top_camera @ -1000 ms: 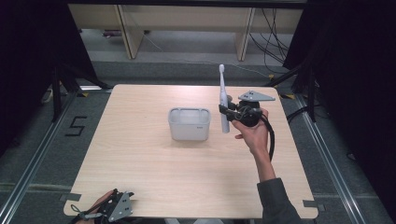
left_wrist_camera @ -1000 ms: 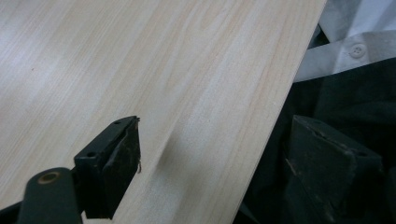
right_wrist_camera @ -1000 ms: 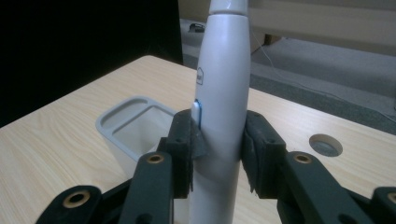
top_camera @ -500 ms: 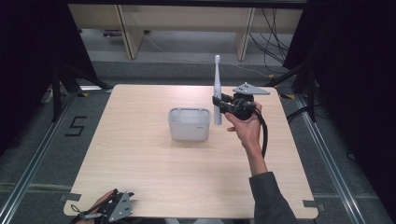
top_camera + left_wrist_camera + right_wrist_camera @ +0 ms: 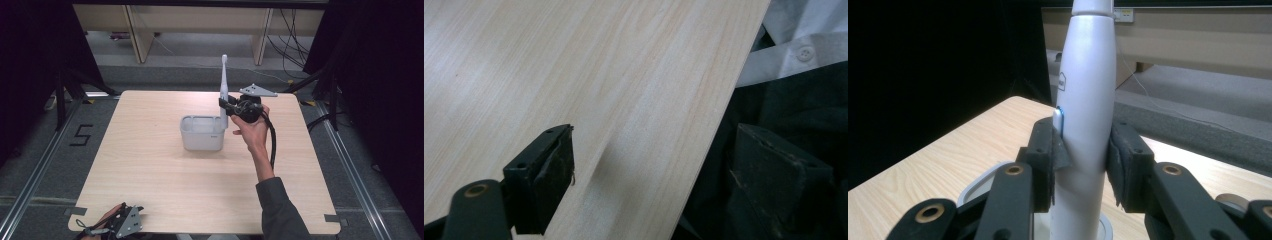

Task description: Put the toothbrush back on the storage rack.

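Observation:
A white electric toothbrush [image 5: 223,90] stands upright with its lower end over the right rim of a grey rectangular bin [image 5: 202,133] in the middle of the table. My right gripper [image 5: 227,107] is shut on the toothbrush handle [image 5: 1085,125], both pads pressed against its sides. A blue light shows on the handle. The bin's rim [image 5: 979,187] shows below the jaws in the right gripper view. My left gripper [image 5: 120,224] rests at the table's near left edge, held in a hand. Its jaws stand wide apart with nothing between them, one over the wood [image 5: 574,90], one past the edge.
The light wooden table [image 5: 150,180] has bare surface all around the bin. A black cable [image 5: 272,142] runs along the right forearm. Beyond the far edge are shelving legs and cables on a grey floor. Dark curtains flank both sides.
My right gripper has carried the toothbrush left and slightly back, from beside the bin's right side to over its right rim. The toothbrush has gone from tilted to upright. The left gripper stayed put.

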Demonstrator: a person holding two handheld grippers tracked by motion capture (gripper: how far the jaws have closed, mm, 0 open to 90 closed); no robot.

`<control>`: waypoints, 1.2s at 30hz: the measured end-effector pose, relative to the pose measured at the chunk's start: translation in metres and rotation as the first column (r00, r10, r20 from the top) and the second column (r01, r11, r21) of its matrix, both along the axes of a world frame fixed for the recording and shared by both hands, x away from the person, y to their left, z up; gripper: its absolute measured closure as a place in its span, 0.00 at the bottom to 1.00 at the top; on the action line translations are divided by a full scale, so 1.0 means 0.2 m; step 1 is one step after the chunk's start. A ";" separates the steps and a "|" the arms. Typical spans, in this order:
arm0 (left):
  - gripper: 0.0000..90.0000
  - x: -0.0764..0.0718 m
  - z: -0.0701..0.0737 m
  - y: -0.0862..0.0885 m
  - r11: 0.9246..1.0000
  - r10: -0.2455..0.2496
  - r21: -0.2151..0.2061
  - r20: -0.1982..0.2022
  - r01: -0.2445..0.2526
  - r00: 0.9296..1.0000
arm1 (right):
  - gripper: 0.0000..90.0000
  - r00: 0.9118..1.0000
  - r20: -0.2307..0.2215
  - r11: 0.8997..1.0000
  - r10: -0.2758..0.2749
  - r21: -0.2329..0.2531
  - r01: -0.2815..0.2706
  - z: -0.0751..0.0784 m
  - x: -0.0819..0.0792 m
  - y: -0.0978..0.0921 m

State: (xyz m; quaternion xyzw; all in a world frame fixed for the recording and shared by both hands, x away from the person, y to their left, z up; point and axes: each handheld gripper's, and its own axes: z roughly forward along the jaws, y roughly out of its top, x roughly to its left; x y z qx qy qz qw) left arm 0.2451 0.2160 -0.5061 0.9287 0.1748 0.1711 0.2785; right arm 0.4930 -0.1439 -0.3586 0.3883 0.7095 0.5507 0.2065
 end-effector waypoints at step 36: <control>0.19 -0.01 -0.01 0.00 1.000 -0.002 -0.006 0.008 0.002 1.000 | 0.74 0.999 -0.007 0.999 -0.044 -0.024 0.043 -0.17 0.08 0.09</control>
